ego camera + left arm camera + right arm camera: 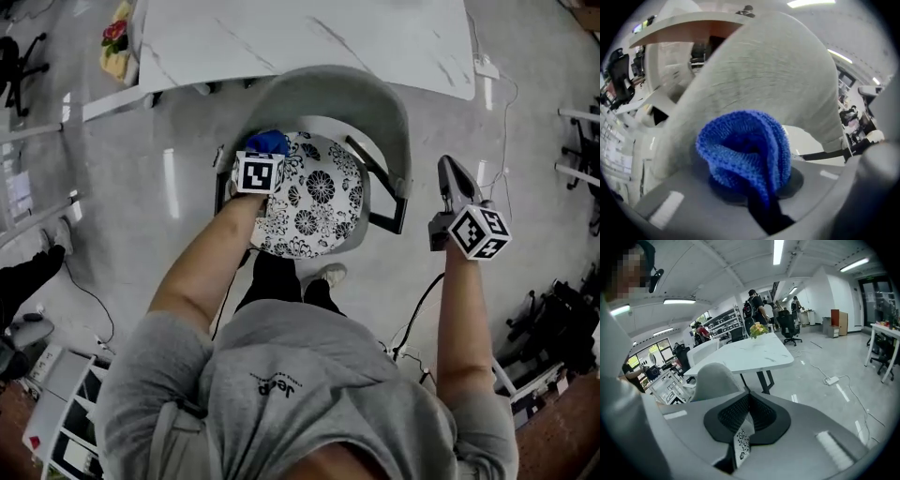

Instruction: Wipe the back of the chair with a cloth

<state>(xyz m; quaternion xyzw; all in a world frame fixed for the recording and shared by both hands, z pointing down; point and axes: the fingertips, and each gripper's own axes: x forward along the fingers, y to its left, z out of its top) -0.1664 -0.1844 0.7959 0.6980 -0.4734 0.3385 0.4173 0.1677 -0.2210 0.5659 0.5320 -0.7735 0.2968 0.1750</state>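
The chair has a curved grey back [328, 94] and a black-and-white flowered seat cushion [319, 202]. My left gripper [265, 150] is over the seat's far left and is shut on a bunched blue cloth [268, 142]. In the left gripper view the blue cloth [745, 150] bulges out of the jaws right at the grey chair back [773, 75]; I cannot tell whether they touch. My right gripper [451, 171] hovers to the right of the chair, apart from it. Its jaws are shut with nothing in them. The right gripper view shows the chair back [715, 380] beyond the closed jaws.
A white marble table [300, 42] stands just behind the chair, with flowers [114, 37] to its left. A power strip [487, 67] and cable lie on the floor at right. Black office chairs [581, 141] stand at the right edge, and shelving [56, 412] is at lower left.
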